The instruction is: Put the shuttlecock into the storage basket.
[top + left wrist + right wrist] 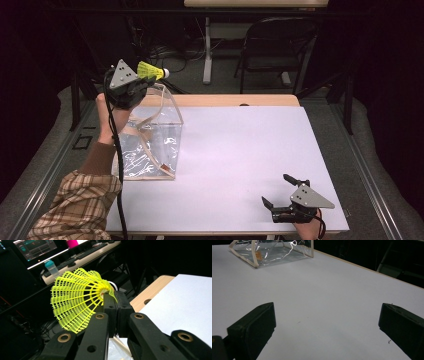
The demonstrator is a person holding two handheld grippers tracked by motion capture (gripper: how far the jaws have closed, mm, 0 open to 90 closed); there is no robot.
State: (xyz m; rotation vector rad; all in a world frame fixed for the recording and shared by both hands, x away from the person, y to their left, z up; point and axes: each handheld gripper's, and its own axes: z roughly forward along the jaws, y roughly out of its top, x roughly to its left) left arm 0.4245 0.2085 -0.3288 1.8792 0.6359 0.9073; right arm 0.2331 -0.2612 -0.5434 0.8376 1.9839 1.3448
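a white table (240,165) in a dark room. the left gripper (131,80) is raised over a clear bag (152,142), jaws clamped on a yellow shuttlecock (80,298). the right gripper (285,192) rests near the table's front edge, jaws wide apart, holding nothing.

Left gripper (134,80) is up over the table's (240,150) far-left corner, jaws clamped on a yellow shuttlecock (151,71), above the clear bag (150,135). Bag stands on the white top, left side. Right gripper (285,192) rests near-right, jaws spread, nothing between.
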